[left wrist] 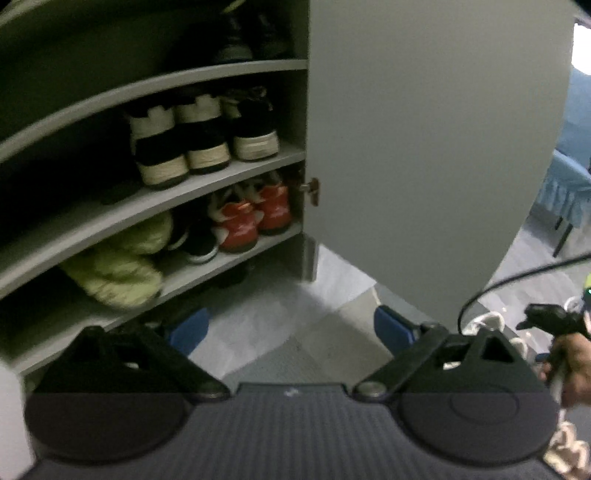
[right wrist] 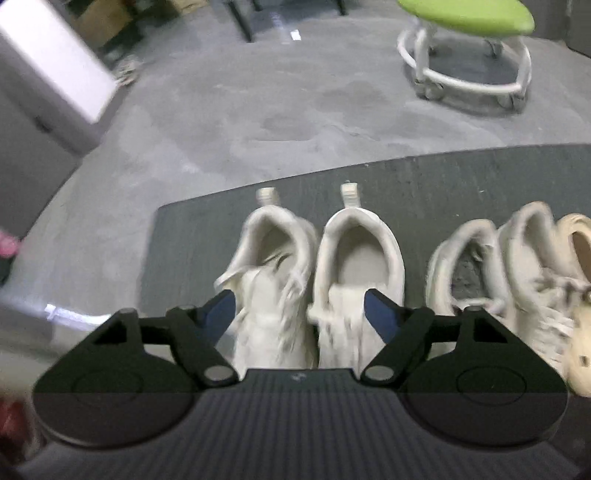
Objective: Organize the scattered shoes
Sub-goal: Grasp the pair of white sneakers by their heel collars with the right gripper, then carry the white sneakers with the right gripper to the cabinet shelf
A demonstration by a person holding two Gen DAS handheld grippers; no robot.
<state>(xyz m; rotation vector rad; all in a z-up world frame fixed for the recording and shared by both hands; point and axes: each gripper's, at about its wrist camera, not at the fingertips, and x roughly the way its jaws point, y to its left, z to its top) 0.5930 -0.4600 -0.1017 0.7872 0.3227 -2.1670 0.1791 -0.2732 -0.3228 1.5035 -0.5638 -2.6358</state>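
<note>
White sneakers (right wrist: 314,280), paired on the dark mat (right wrist: 424,177), are straddled but not yet gripped by the wide-open right claw (right wrist: 301,314), while the empty, open left claw (left wrist: 291,332) is aimed at the shoe cabinet (left wrist: 236,162); closing is judged next.

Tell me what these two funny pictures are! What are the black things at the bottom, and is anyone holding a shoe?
A person holds a grabber tool in each hand, and each tool carries a small camera looking out along its two fingers. One picture comes from the left gripper: it faces an open shoe cabinet with red sneakers on a shelf. The other comes from the right gripper: it looks down at a pair of white sneakers standing side by side on a dark mat, with more pale shoes beside them. A green stool stands further off. Both tools are open, and neither holds a shoe yet.
</note>
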